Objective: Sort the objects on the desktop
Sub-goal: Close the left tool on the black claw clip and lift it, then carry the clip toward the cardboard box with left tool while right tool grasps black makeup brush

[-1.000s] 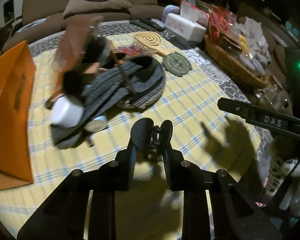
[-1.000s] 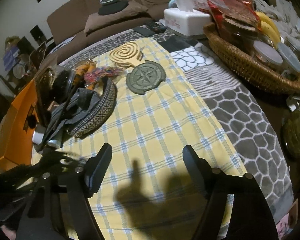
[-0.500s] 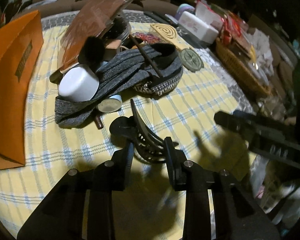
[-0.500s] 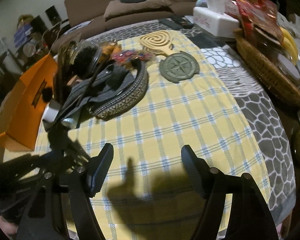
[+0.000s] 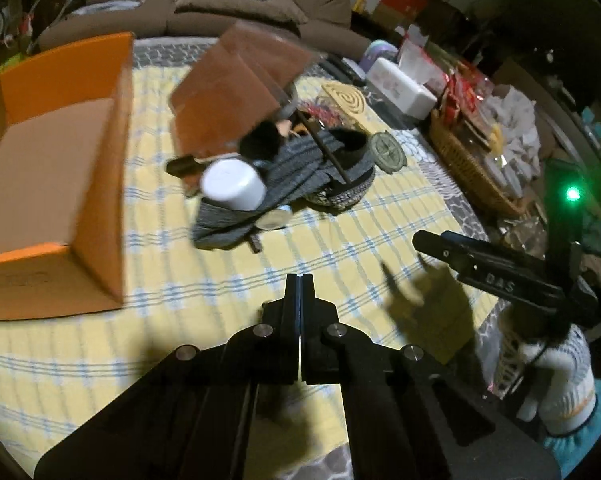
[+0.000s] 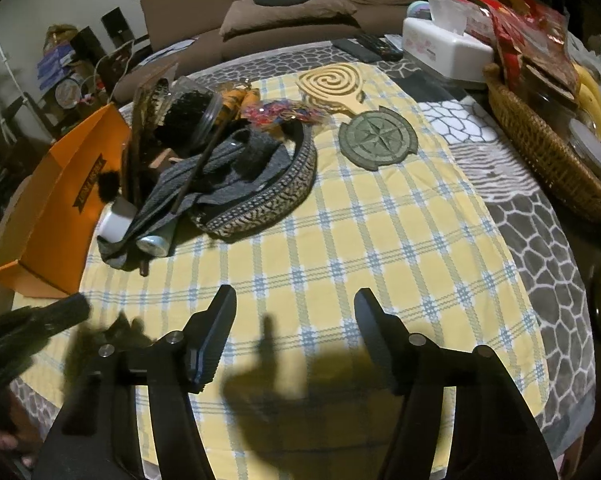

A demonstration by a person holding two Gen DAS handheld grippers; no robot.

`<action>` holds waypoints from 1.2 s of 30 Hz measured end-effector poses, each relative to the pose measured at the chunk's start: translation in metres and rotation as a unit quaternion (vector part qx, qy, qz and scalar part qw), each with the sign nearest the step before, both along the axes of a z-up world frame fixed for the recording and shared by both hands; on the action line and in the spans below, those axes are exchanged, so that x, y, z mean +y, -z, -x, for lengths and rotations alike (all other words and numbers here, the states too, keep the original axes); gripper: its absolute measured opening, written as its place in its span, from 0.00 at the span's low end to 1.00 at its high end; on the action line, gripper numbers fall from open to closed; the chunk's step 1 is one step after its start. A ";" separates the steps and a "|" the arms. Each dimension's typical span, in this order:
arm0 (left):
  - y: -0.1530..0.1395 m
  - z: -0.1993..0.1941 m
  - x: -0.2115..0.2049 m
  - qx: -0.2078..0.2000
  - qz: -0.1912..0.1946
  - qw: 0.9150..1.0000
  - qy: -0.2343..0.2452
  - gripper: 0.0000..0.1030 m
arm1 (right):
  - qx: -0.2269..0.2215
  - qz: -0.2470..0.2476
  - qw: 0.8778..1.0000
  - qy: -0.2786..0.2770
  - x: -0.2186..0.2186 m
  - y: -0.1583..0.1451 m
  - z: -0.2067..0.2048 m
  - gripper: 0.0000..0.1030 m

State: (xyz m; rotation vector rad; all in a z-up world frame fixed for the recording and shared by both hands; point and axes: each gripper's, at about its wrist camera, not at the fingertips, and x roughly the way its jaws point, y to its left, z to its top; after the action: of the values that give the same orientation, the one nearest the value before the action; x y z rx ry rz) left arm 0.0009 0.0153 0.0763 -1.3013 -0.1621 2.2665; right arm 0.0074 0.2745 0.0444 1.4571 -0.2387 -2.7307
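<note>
My left gripper (image 5: 299,280) is shut with nothing between its fingers, above the yellow checked cloth (image 5: 340,240). An open orange box (image 5: 60,184) stands to its left; its inside shows no hair clip. A pile sits ahead: a white cup (image 5: 234,185), a grey cloth (image 5: 300,172), a brown bag (image 5: 236,92) and a patterned band (image 6: 268,204). My right gripper (image 6: 296,304) is open and empty over the cloth (image 6: 380,240). The pile (image 6: 204,172) and the orange box (image 6: 60,200) lie to its far left.
A green compass coaster (image 6: 376,138) and a wooden spiral trivet (image 6: 332,84) lie behind the pile. A wicker basket (image 6: 548,160) of jars and snacks stands at the right. A white tissue box (image 6: 448,48) and remotes sit at the back. A sofa is beyond.
My left gripper held a black hair clip, which is now gone from its fingers, and the fingers have closed together. It has risen and turned towards the orange box. The right gripper stayed open.
</note>
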 end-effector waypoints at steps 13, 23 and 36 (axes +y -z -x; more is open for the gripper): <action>0.026 -0.017 0.004 0.010 0.045 0.998 0.046 0.73 | -0.010 -0.012 1.000 -0.009 -0.016 0.003 0.005 0.59; 0.056 -0.017 0.017 0.001 0.081 0.995 0.058 0.20 | -0.005 -0.014 1.000 -0.021 -0.030 -0.001 0.008 0.59; -0.037 -0.011 -0.046 0.046 0.020 0.999 0.018 0.20 | 0.041 -0.047 0.994 -0.084 -0.090 -0.019 0.024 0.59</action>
State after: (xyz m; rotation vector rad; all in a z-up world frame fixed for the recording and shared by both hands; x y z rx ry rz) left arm 0.0121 -0.0310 0.1132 -1.2059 -0.0600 2.3044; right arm -0.0167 0.1849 0.0638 1.3160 0.0164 -2.6892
